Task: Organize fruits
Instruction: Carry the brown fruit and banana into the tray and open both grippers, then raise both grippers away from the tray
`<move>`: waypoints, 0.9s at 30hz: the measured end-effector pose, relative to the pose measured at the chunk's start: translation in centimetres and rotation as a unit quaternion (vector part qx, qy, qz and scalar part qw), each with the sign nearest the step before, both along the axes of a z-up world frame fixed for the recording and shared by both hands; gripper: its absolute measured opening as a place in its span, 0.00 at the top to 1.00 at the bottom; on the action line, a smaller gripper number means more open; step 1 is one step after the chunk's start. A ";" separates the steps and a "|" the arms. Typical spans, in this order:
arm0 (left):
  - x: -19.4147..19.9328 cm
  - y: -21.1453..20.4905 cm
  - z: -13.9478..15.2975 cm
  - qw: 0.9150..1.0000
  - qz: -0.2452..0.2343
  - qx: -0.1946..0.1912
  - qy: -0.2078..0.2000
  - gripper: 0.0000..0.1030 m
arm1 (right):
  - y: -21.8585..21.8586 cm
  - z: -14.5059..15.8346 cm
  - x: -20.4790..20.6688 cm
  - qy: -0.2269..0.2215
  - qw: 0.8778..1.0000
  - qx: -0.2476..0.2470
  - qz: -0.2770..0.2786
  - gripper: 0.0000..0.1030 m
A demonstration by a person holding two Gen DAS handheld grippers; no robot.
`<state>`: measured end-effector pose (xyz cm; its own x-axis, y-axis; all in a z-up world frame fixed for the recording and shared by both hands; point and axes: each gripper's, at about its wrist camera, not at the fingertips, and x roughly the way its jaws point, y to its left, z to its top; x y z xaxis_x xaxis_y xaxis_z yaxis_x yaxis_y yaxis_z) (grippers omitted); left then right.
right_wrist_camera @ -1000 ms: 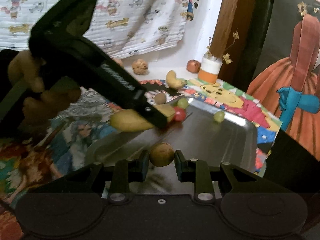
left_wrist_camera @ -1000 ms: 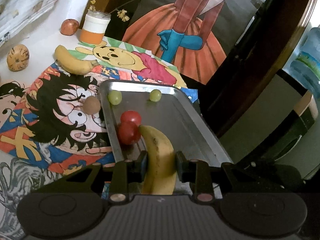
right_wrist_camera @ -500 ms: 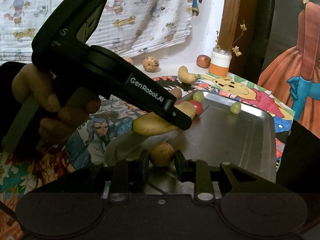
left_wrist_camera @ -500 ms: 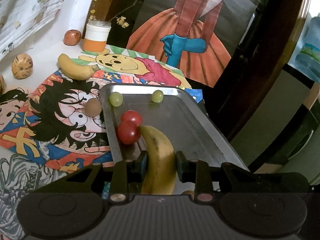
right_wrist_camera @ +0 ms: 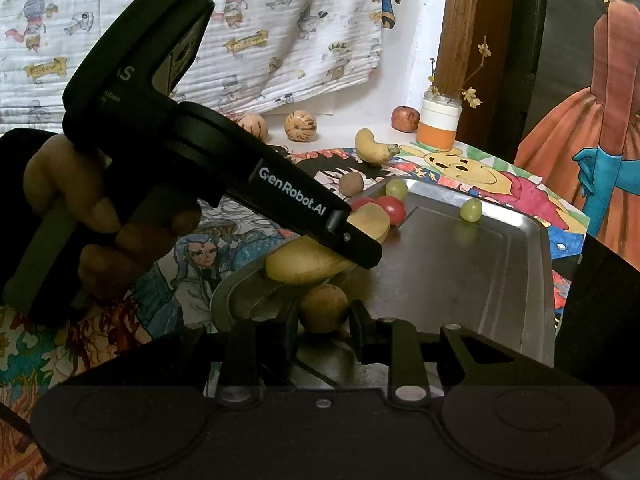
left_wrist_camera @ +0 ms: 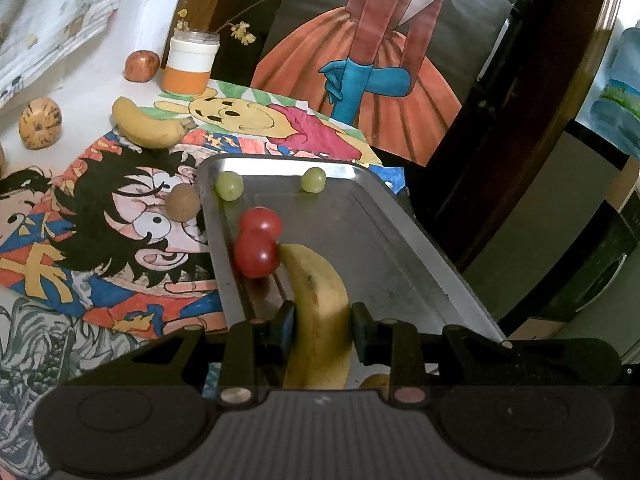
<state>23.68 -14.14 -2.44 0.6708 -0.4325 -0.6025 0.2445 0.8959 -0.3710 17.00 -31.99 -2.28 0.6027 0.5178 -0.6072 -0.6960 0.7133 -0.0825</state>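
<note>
While the left gripper (left_wrist_camera: 323, 320) clamps a banana (left_wrist_camera: 318, 312) over the near-left corner of the metal tray (left_wrist_camera: 392, 264), the fruit's tip touches two red tomatoes (left_wrist_camera: 256, 242) at the tray's left edge. To the right, the right gripper (right_wrist_camera: 323, 318) pinches a small yellow-brown fruit (right_wrist_camera: 324, 307) above the tray's near edge, just under the banana.

Yellow banana (left_wrist_camera: 318, 312) and tan round fruit (right_wrist_camera: 324, 307) held over steel tray (left_wrist_camera: 400, 264); grapes, tomatoes inside.
</note>
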 end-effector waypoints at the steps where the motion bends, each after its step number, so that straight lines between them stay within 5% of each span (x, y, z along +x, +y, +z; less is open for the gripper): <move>1: 0.1 0.1 0.0 1.000 -0.001 -0.003 0.003 0.68 | 0.0 0.0 0.0 0.000 1.000 -0.001 -0.001 0.70; 8: 0.3 0.6 -0.1 1.000 0.002 -0.025 0.018 0.66 | -0.4 -0.2 -0.3 0.005 1.000 -0.001 -0.015 0.70; 16: -1.1 1.3 1.7 0.999 0.008 -0.049 0.005 0.48 | -0.9 1.5 -1.7 -0.004 0.999 0.008 -0.037 0.56; 21: -3.0 2.7 3.6 0.998 0.024 -0.054 -0.017 0.20 | -1.0 2.8 -2.9 -0.006 0.998 0.024 -0.058 0.40; 27: -5.8 4.6 5.3 0.998 0.042 -0.024 -0.049 0.02 | -0.8 4.2 -4.4 -0.001 0.996 0.036 -0.078 0.21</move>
